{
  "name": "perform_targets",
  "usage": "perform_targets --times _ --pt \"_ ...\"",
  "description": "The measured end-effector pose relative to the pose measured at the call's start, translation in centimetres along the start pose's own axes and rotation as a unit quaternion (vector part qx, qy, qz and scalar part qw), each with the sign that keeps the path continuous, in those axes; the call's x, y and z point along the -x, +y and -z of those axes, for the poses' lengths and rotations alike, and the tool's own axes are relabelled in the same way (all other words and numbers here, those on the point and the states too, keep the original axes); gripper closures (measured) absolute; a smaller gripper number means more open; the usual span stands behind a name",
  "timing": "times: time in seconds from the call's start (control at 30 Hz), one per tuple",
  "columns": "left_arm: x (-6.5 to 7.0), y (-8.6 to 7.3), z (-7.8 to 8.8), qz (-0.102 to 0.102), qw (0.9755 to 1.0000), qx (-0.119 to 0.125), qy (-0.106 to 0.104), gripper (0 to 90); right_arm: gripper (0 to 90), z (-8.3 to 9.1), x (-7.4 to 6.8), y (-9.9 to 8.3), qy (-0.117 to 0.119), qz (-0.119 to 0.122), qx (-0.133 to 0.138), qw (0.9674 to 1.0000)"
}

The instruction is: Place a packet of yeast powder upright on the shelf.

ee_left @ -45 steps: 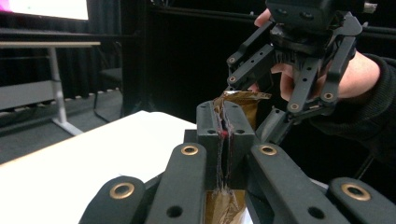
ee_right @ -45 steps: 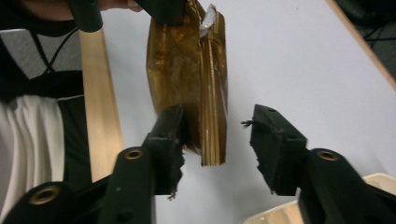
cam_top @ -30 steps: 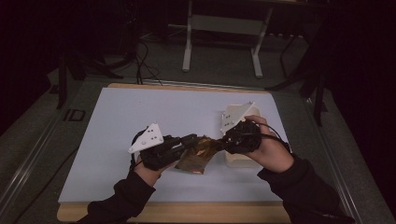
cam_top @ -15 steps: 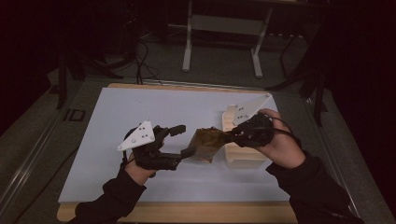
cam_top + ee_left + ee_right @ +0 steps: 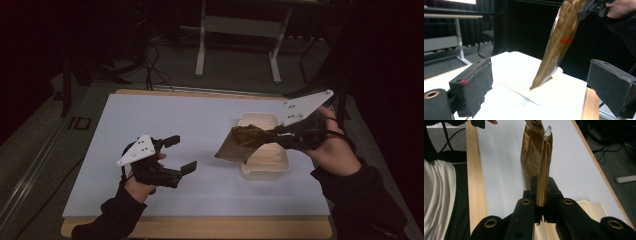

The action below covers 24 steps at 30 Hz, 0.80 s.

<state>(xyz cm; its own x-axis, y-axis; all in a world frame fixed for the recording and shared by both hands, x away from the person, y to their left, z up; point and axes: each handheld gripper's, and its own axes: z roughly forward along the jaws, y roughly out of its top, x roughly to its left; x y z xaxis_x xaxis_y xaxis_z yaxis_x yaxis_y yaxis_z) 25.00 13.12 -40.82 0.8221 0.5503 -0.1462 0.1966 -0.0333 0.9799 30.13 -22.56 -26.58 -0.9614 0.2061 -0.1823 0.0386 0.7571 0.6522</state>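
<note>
Right tool: jaws pressed together on the edge of a brown foil bag; in the right gripper view the bag stands straight out from between the two black jaws, pinched flat.
Brown foil bag: lifted off the surface, hanging tilted from the right tool, with its lower corner over the near-left edge of the cream container. From the left gripper view the bag slants down toward the white sheet, red print on its side; whether the tip touches cannot be told.
Left tool: jaws spread wide, having just been opening, nothing between them. The two padded fingers frame the bag from a distance in the left gripper view.
Gap between tools: left tool sits well apart from the bag, toward the left half of the surface.
Cream container: rectangular, open-topped, on the right side of the surface, partly behind the bag.
Surface: white sheet on a wooden top, wood showing along the near edge.
Hands: both in dark sleeves, entering from the near side.
</note>
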Motion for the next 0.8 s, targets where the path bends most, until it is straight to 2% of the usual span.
perform_targets --times 0.17,0.23,0.37,0.47,0.53,0.63,0.8 --pt "-0.3 -1.2 0.7 0.009 0.9998 -0.013 0.012 4.4 87.8 1.2 0.4 -1.2 -0.009 0.005 -0.004 0.9999" --pt "-0.2 -1.5 1.0 0.004 0.9996 -0.02 0.021 4.4 87.9 1.5 0.6 -1.9 -0.015 0.009 -0.007 0.9998" --pt "-0.2 -1.7 1.8 0.001 0.9996 -0.017 0.024 4.2 87.9 1.7 1.0 -3.4 -0.029 0.013 -0.016 0.9994" --pt "-0.4 -2.1 2.2 0.006 0.9995 -0.016 0.028 3.7 87.8 1.5 1.3 -4.7 -0.029 0.01 -0.019 0.9993" --pt "-0.5 -2.4 2.3 0.008 0.9988 -0.031 0.036 3.6 87.9 1.3 1.5 -5.4 -0.031 0.002 -0.024 0.9992" --pt "-0.5 -2.9 2.8 0.006 0.9987 -0.03 0.042 3.3 87.8 0.9 1.9 -6.6 -0.033 -0.008 -0.037 0.9987" --pt "-0.9 -3.5 3.3 0.017 0.9985 -0.025 0.047 3.2 87.8 0.3 2.4 -7.9 -0.032 -0.016 -0.047 0.9982"
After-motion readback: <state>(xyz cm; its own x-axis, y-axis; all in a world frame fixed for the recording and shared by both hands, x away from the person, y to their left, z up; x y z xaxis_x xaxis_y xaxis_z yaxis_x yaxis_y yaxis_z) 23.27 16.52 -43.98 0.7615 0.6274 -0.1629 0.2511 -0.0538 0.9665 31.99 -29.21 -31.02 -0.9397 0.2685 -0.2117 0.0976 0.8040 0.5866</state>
